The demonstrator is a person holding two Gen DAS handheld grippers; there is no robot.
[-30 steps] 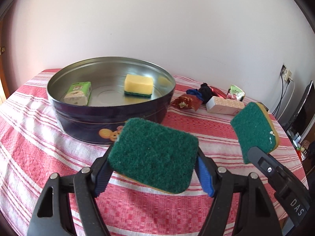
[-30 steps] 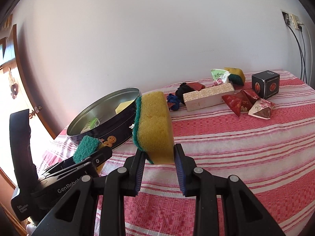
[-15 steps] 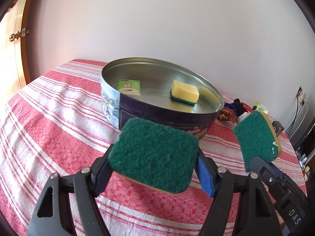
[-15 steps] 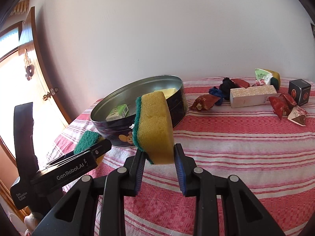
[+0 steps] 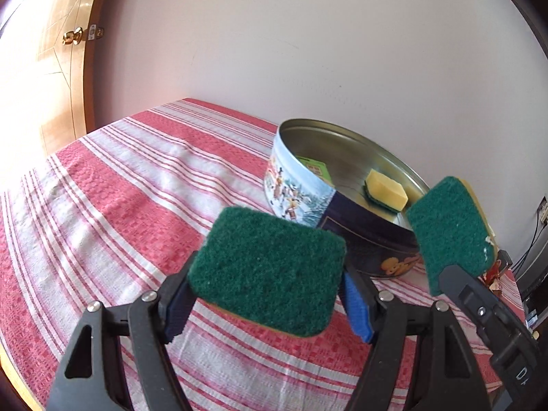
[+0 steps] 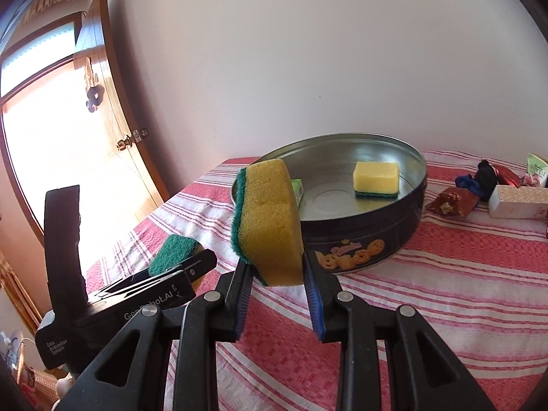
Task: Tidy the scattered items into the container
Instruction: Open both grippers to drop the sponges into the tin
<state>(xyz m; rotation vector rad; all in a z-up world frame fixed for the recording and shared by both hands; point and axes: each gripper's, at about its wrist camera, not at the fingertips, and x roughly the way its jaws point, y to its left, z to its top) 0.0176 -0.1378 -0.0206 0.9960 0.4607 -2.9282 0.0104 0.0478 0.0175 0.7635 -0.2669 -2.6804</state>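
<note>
The left tool was clamped on a green-faced sponge and the right tool on a second sponge held on edge, both above the tabletop short of the tin. Each would do best carried clear over the near rim and released low, beside the yellow sponge and green box inside; loose items lay beyond.

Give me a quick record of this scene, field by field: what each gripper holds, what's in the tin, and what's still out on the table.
left gripper: shut on a sponge, green side up
right gripper: shut on a second sponge, on edge
tin: open, on the striped tablecloth
in tin: third sponge, green carton
still out: red wrappers, white box, dark cloth
</note>
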